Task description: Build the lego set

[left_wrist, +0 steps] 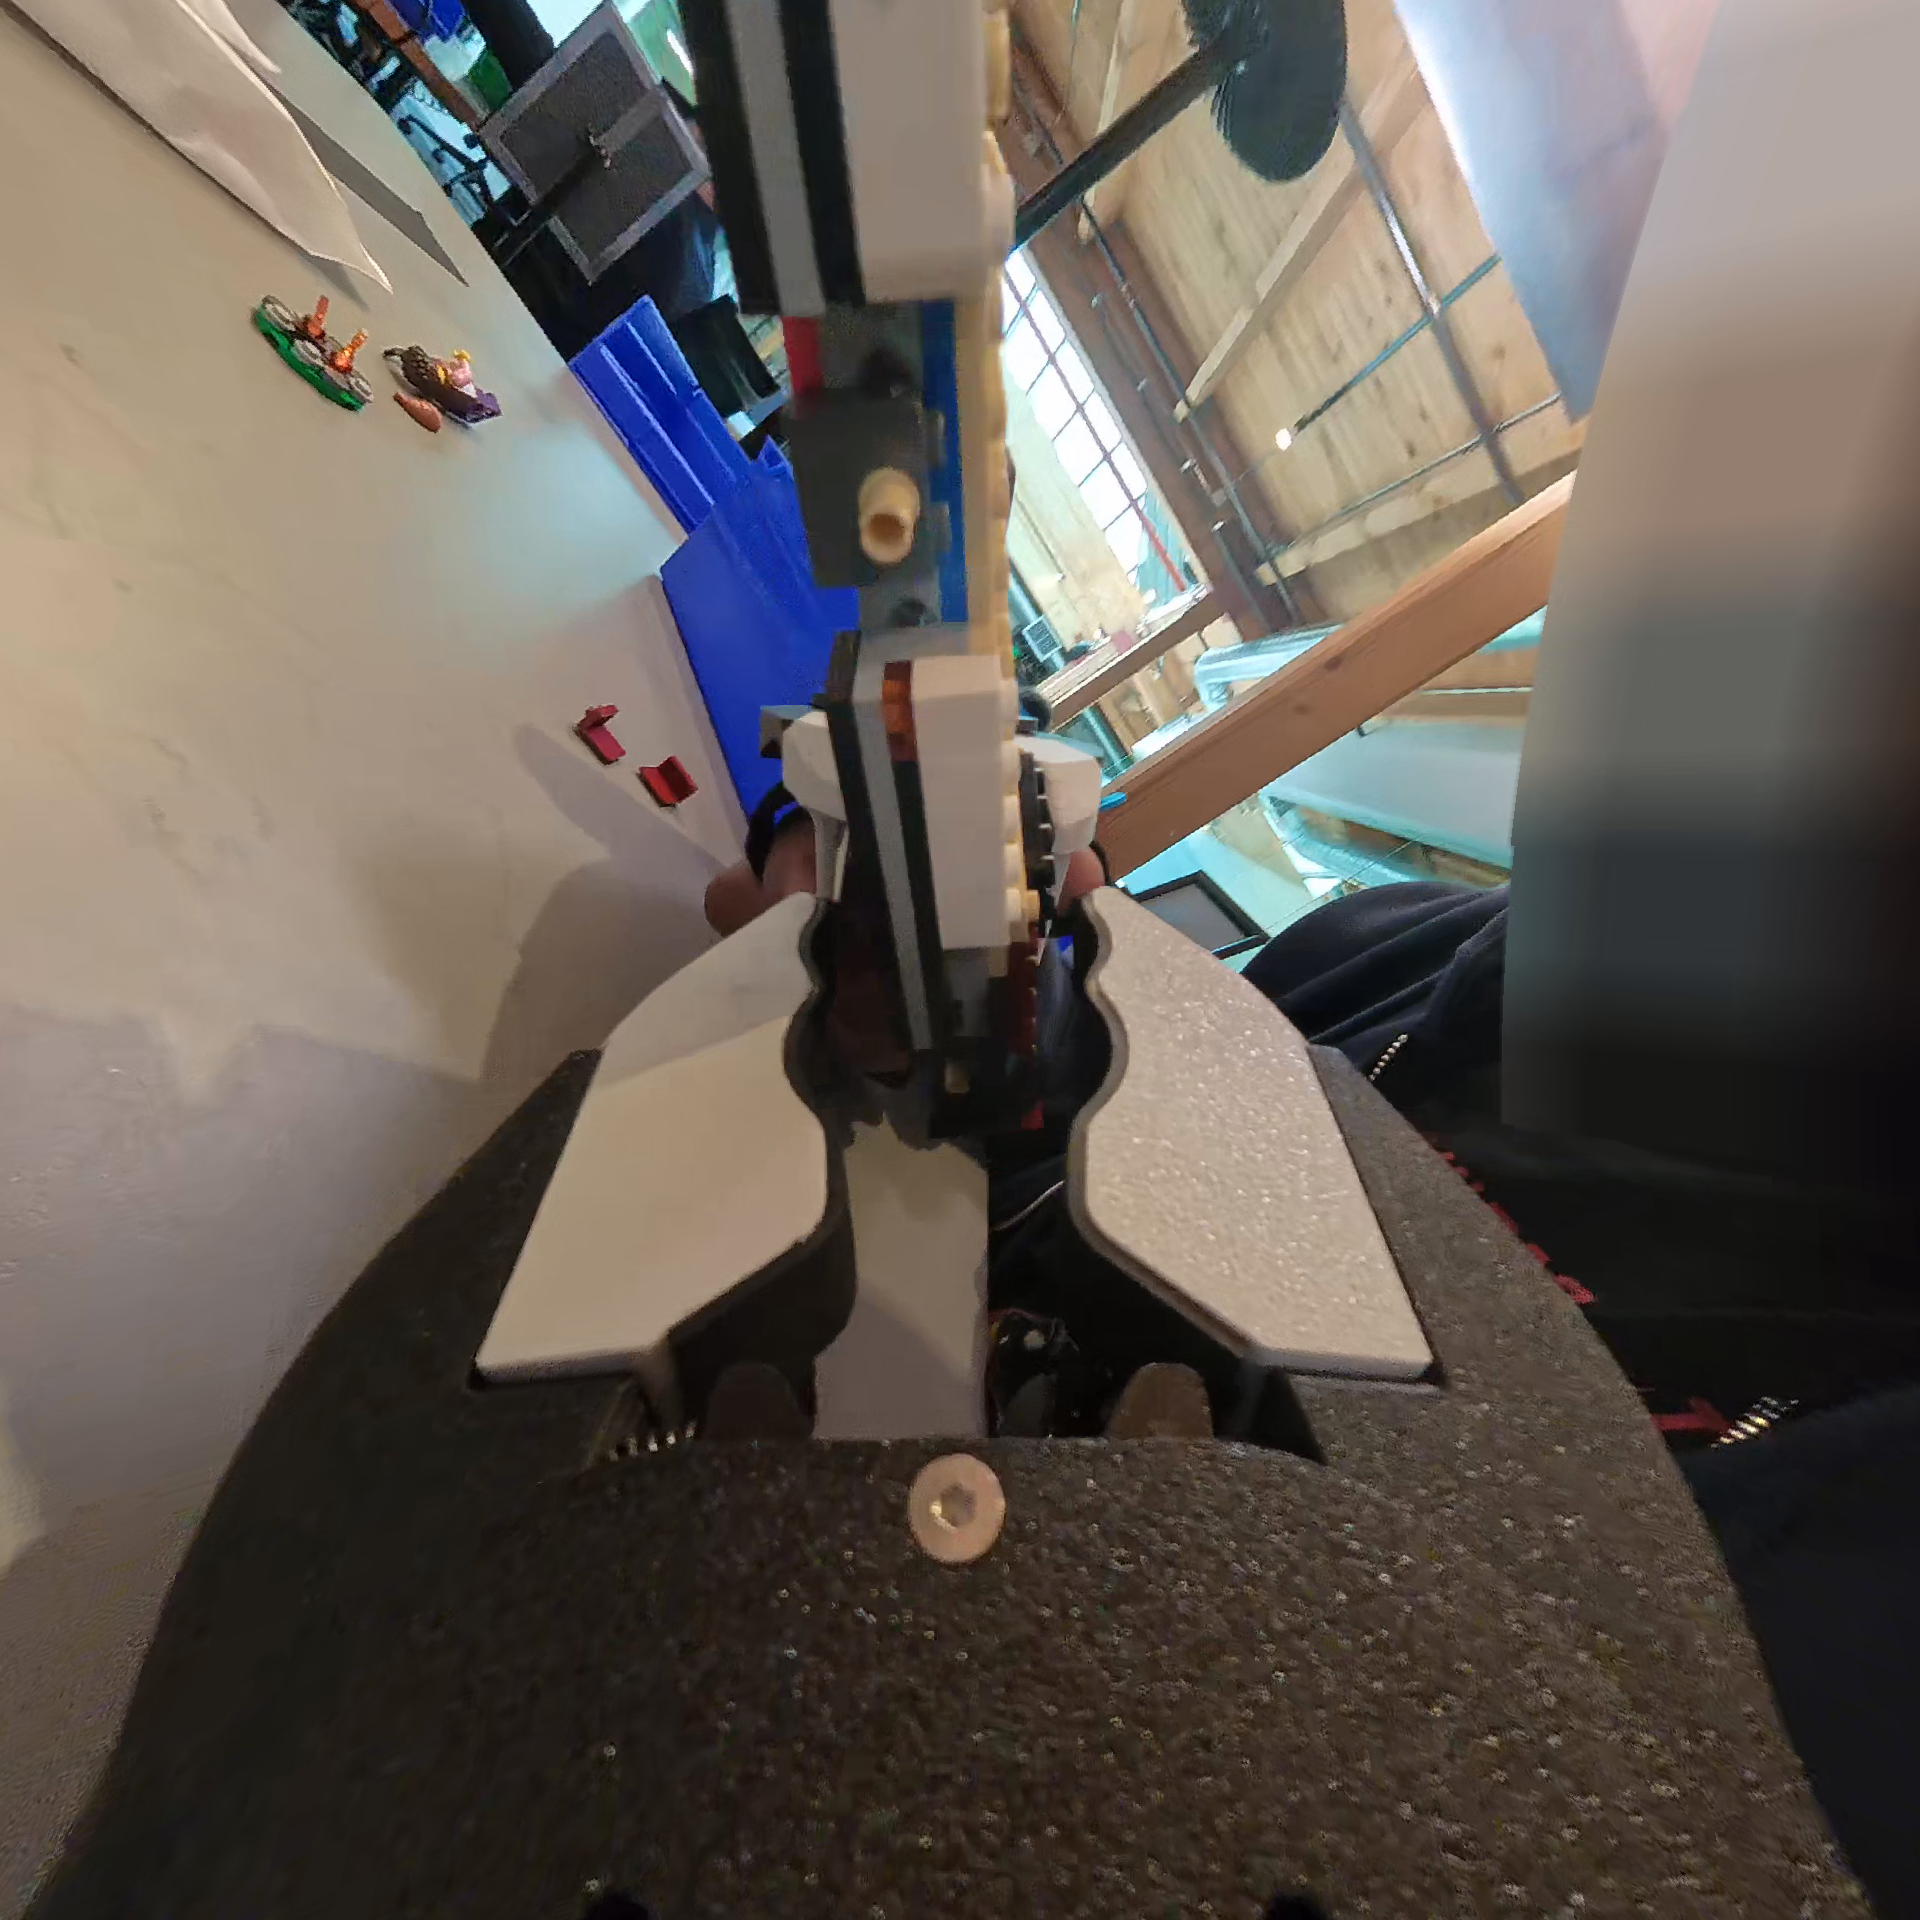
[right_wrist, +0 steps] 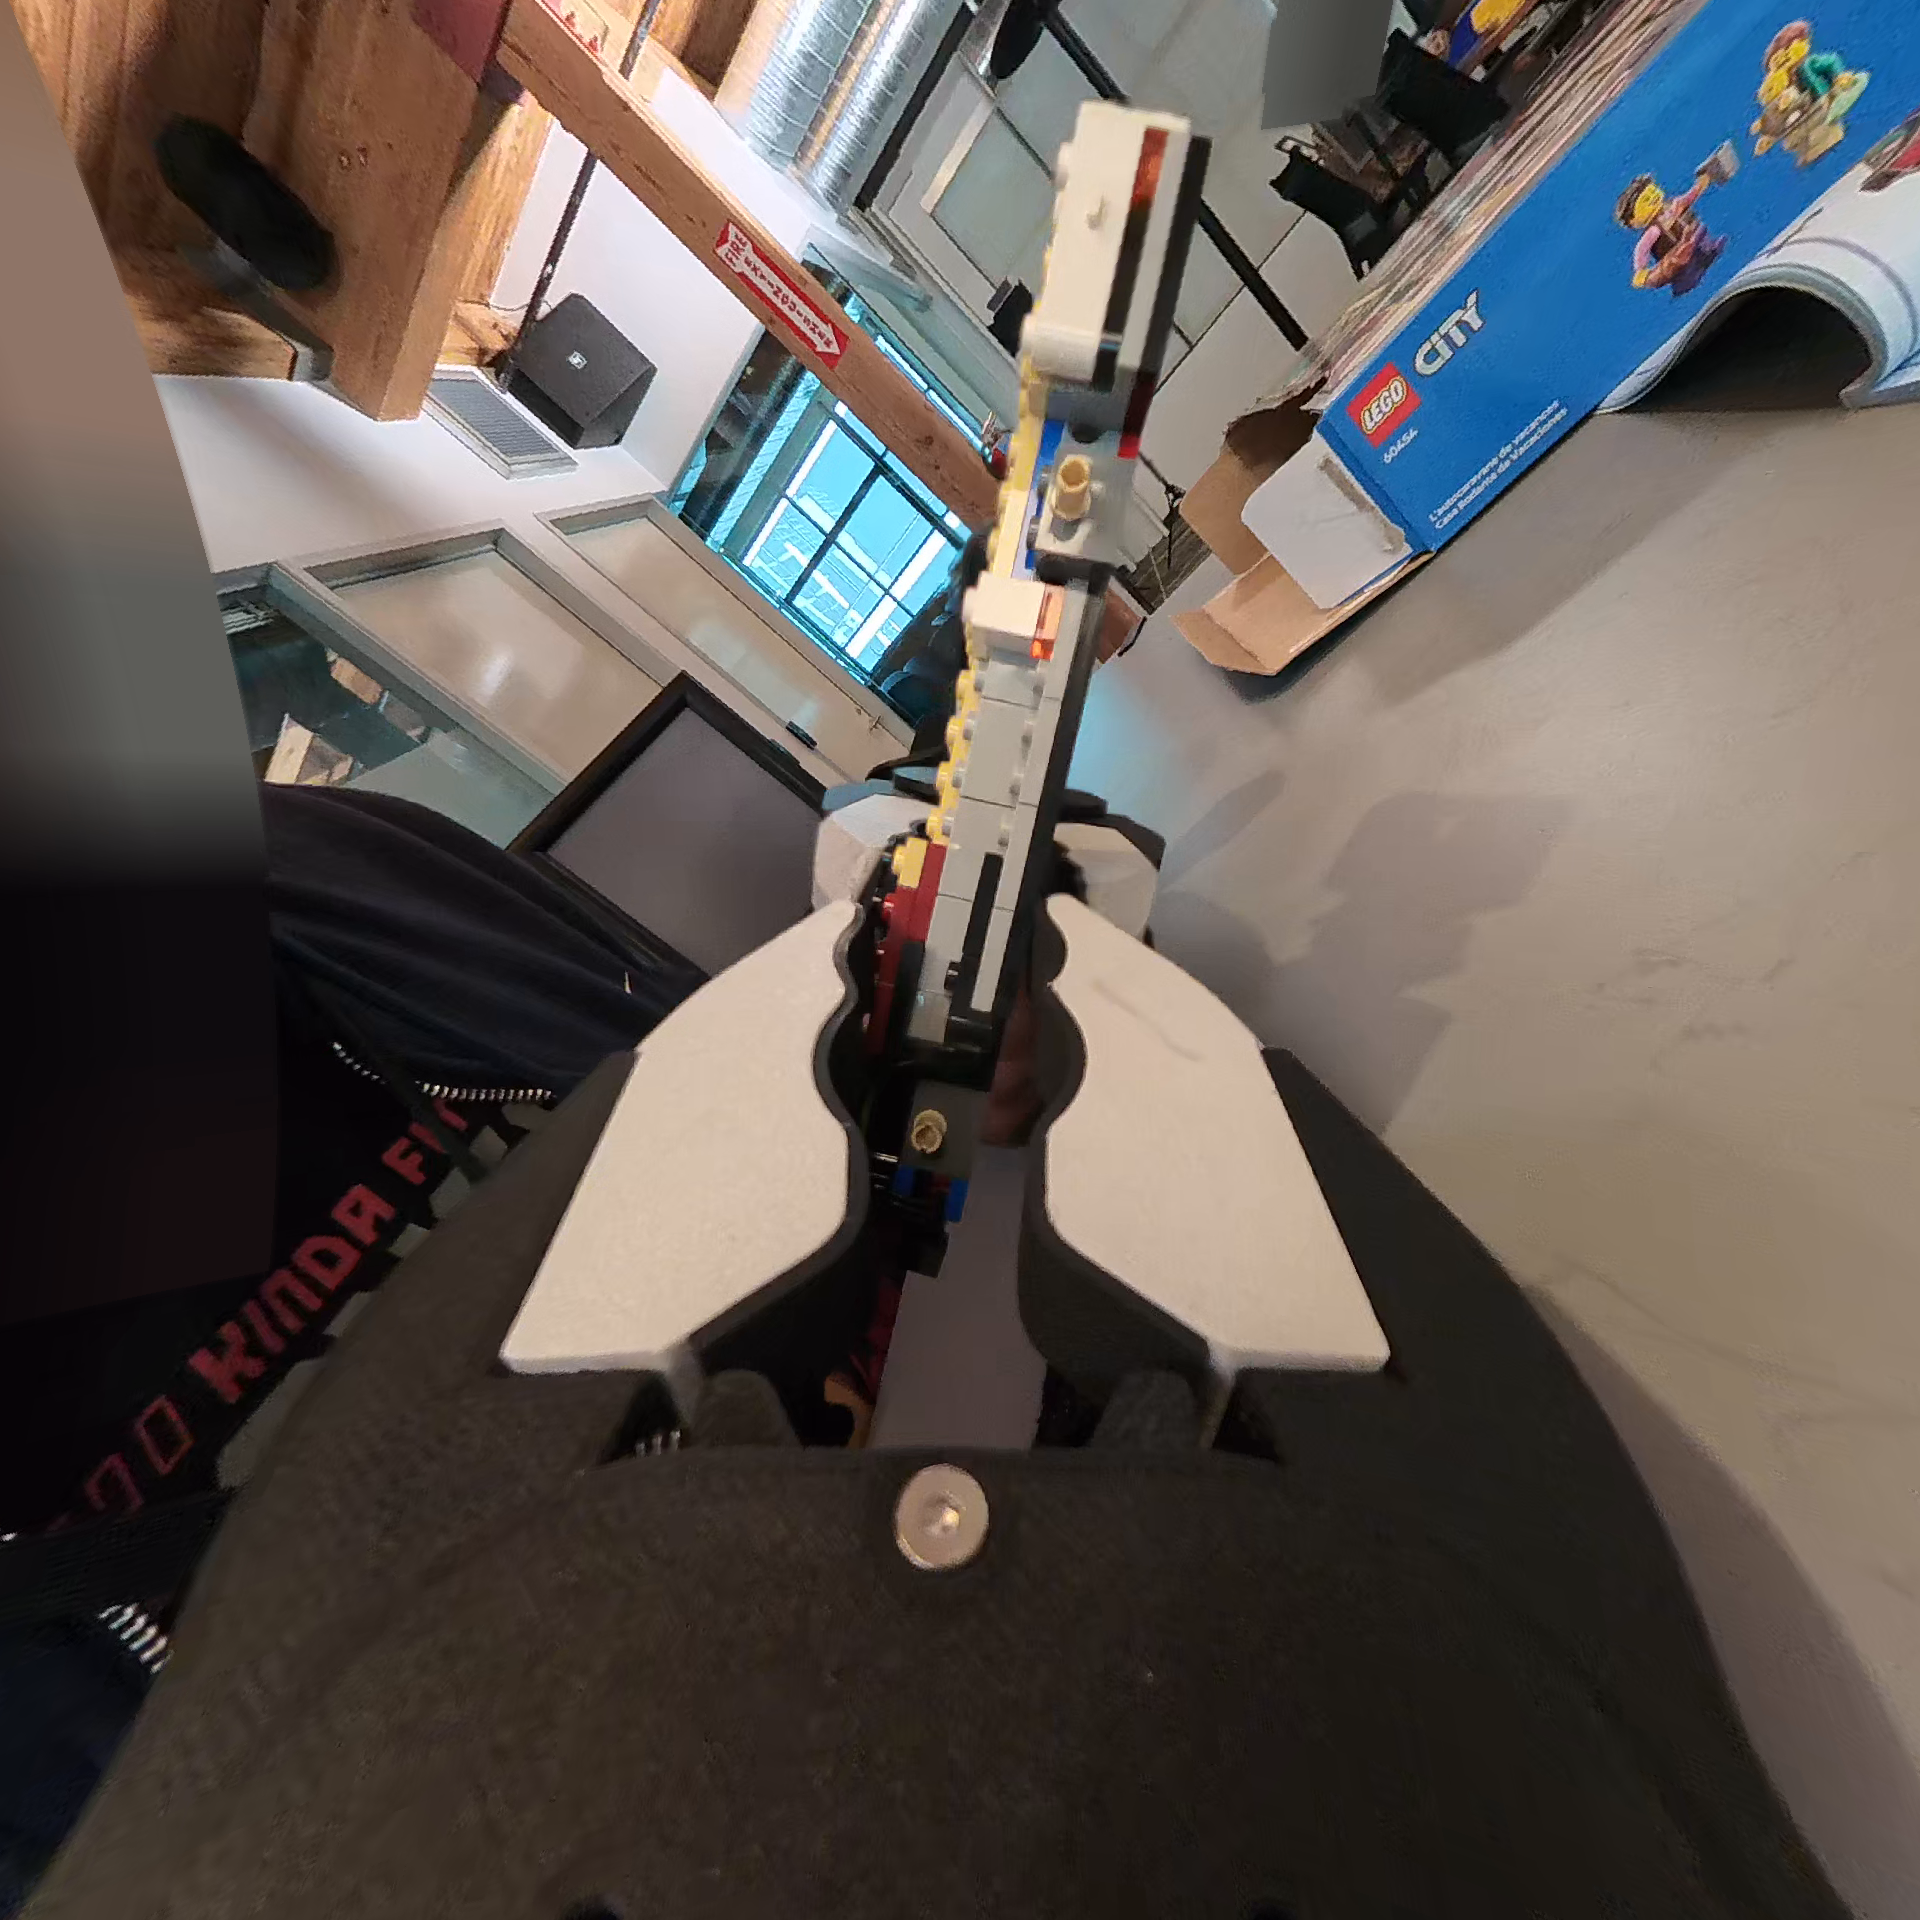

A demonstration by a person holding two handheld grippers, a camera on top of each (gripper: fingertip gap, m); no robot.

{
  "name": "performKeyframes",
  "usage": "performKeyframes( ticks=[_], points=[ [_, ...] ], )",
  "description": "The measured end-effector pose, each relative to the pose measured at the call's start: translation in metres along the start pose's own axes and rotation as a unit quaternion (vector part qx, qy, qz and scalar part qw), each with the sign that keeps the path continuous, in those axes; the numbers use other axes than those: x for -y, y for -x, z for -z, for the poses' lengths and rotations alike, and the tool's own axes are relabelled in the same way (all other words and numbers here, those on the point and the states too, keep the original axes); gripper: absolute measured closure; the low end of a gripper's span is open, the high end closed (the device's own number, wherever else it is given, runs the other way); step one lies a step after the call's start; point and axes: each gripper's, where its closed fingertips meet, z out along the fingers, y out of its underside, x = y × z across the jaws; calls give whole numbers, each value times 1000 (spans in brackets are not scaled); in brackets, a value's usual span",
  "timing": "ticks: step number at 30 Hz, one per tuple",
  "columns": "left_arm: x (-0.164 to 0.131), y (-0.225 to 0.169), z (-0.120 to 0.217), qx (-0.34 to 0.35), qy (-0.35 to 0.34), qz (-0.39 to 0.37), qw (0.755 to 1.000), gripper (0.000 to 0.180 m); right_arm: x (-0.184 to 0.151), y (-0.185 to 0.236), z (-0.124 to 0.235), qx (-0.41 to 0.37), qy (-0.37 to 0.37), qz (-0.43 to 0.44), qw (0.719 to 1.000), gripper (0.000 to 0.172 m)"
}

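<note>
A long brick-built model [left_wrist: 935,727], white, grey and black with tan studs and a blue part, is seen edge-on in the air above the grey table [left_wrist: 208,727]. Its lower end stands between the fingers of my left gripper [left_wrist: 948,914], which is open; a gap shows beside the right pad [left_wrist: 1101,966]. My right gripper [right_wrist: 951,914] is shut on the same model [right_wrist: 997,748], with both pads against its sides. Each gripper also shows in the other's view, coming at the model from the far side: the right gripper [left_wrist: 940,790] and the left gripper [right_wrist: 982,852].
Two small red pieces [left_wrist: 597,732] lie on the table near a blue bin [left_wrist: 717,582]. Farther off are a green round build [left_wrist: 312,348], a small purple build [left_wrist: 452,384] and paper sheets [left_wrist: 260,156]. A blue toy box [right_wrist: 1558,312] and an open booklet [right_wrist: 1818,301] lie on the table's other side. The grippers are tip to tip, or close to it. From the right gripper's tips to the green round build [left_wrist: 312,348] is close to 25 cm.
</note>
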Motion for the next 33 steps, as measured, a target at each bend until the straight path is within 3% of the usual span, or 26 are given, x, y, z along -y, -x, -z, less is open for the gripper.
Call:
performKeyframes(
  ticks=[3, 13, 33],
  points=[
    [-1, 1, -3, 12, -5, -5, 1000, 148, 1, -2, 0, -9, -6, 4, 1000, 144],
    [4, -1, -5, 21, -32, -4, 999, 149, -2, 0, -3, -17, 1, 26, 1000, 144],
    [2, 5, 2, 75, 10, -80, 994, 149, -8, -8, -4, -47, 27, 46, 997, 141]
  ],
)
